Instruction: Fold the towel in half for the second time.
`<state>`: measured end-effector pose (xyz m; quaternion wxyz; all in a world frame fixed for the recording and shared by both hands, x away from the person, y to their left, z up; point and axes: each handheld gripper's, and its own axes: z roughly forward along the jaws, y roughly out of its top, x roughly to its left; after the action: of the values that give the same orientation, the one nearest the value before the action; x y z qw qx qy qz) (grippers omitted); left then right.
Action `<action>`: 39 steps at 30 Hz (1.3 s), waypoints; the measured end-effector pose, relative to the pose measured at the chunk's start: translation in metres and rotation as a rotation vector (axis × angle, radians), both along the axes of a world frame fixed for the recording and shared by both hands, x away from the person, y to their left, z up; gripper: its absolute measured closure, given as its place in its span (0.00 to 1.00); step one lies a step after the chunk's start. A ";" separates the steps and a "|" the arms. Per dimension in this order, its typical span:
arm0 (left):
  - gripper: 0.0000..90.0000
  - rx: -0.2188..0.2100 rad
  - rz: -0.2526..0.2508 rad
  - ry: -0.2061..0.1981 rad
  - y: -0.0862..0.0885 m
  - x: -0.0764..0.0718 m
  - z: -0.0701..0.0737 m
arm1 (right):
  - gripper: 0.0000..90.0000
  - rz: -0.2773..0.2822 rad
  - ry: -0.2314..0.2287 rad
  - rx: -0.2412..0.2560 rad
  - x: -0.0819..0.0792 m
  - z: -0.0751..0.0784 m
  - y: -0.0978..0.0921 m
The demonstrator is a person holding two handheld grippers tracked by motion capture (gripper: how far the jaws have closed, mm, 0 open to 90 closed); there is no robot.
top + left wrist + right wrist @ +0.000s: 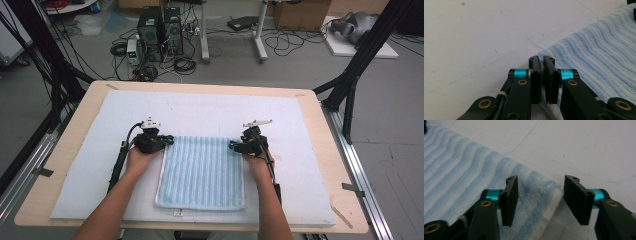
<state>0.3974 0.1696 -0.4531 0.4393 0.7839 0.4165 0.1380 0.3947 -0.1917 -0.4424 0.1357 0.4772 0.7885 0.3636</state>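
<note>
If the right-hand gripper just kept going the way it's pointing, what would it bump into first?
Most likely the towel: the right gripper has its jaws open astride the towel's corner, so that corner lies straight ahead. Beyond is the white mat.

The towel (201, 172) lies on the mat (90, 165) between both claws.

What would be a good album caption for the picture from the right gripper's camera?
Open right gripper straddling the far right corner of a blue striped towel.
</note>
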 end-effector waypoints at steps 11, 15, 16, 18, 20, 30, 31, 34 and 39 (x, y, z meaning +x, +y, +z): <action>0.94 0.001 0.002 0.002 0.000 0.000 0.000 | 0.91 0.061 -0.026 -0.074 -0.004 0.003 0.013; 0.95 -0.026 0.017 0.014 0.004 0.001 0.000 | 0.92 0.046 -0.047 -0.086 -0.005 0.003 0.015; 0.95 -0.050 0.028 0.020 0.006 0.002 0.000 | 0.92 0.046 -0.054 -0.079 -0.005 0.002 0.015; 0.95 -0.100 0.050 0.032 0.010 0.004 0.001 | 0.92 0.040 -0.068 -0.062 -0.004 0.003 0.014; 0.95 -0.137 0.068 0.006 0.012 0.004 0.005 | 0.92 0.033 -0.080 -0.049 -0.003 0.004 0.013; 0.96 -0.355 0.156 -0.019 0.028 0.008 0.016 | 0.92 0.006 -0.182 0.010 0.007 0.018 0.015; 0.96 -0.353 0.148 -0.017 0.029 0.008 0.016 | 0.92 0.007 -0.181 0.008 0.007 0.018 0.016; 0.96 -0.347 0.124 -0.005 0.031 0.006 0.018 | 0.92 0.006 -0.183 0.016 0.005 0.017 0.016; 0.96 -0.327 0.088 0.004 0.030 0.001 0.022 | 0.92 0.014 -0.190 0.024 -0.001 0.022 0.014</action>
<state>0.3986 0.1997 -0.4315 0.5539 0.6832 0.4681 0.0858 0.3941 -0.1772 -0.4208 0.2018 0.4364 0.7710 0.4176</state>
